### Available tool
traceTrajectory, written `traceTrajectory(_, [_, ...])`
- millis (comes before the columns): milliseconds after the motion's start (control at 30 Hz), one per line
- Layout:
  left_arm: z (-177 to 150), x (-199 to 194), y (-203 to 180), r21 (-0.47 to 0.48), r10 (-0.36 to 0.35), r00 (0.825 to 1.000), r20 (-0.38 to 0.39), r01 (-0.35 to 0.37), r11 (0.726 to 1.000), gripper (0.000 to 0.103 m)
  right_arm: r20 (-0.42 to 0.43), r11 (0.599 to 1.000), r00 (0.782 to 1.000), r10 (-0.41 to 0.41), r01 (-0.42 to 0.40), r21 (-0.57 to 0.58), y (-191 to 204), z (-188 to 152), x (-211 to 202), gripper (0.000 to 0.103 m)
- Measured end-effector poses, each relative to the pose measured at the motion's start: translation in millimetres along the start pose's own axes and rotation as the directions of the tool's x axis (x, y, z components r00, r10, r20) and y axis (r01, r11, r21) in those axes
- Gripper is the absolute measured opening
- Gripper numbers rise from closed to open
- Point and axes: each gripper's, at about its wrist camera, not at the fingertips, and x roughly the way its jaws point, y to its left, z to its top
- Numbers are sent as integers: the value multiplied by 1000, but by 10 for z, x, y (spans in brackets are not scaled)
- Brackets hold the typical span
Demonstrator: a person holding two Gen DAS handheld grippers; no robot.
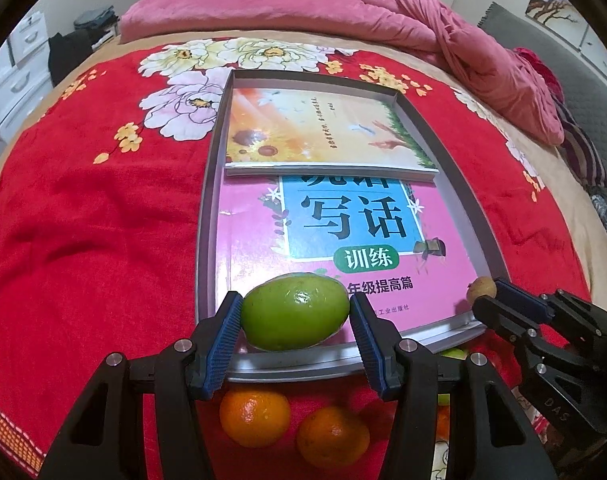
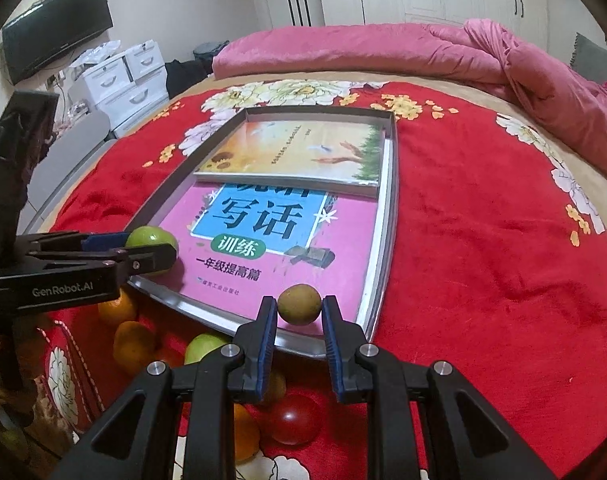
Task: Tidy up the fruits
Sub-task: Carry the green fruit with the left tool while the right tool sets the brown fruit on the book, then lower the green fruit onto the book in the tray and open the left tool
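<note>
My left gripper (image 1: 295, 316) is shut on a green fruit (image 1: 294, 311) over the near left corner of a metal tray (image 1: 209, 200); both show in the right wrist view, the gripper (image 2: 143, 248) and the fruit (image 2: 149, 237). My right gripper (image 2: 299, 312) is shut on a small brown-green round fruit (image 2: 299, 304) over the tray's near right corner (image 2: 377, 292); that fruit also shows in the left wrist view (image 1: 480, 289). Two oranges (image 1: 255, 416) lie on the red blanket below the tray.
Two books lie in the tray, a pink one (image 2: 271, 240) and a sunflower one (image 2: 299, 152). More oranges (image 2: 133, 346), a green fruit (image 2: 203, 346) and a red fruit (image 2: 293, 420) lie on the blanket near the tray's front edge. A pink duvet (image 2: 383, 52) lies behind.
</note>
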Motion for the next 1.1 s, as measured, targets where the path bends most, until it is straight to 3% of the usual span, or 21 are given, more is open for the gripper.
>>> traceTrajectory(567, [22,8,27,-15,-19,1000,-22,19,1000,57,-39,1000,999,-10,10,10,-20,45,89,24])
traceTrajectory(900, [21,-9,28,-22,-25,999,-22,25,999,57,-3,1000,1000,7,-7,19,-31,39,33,24])
traceTrajectory(1100, [30,-53,45,-23,-33,999,-6,33,999,60,45,1000,999,11,-11,19,-25,36,-68,38])
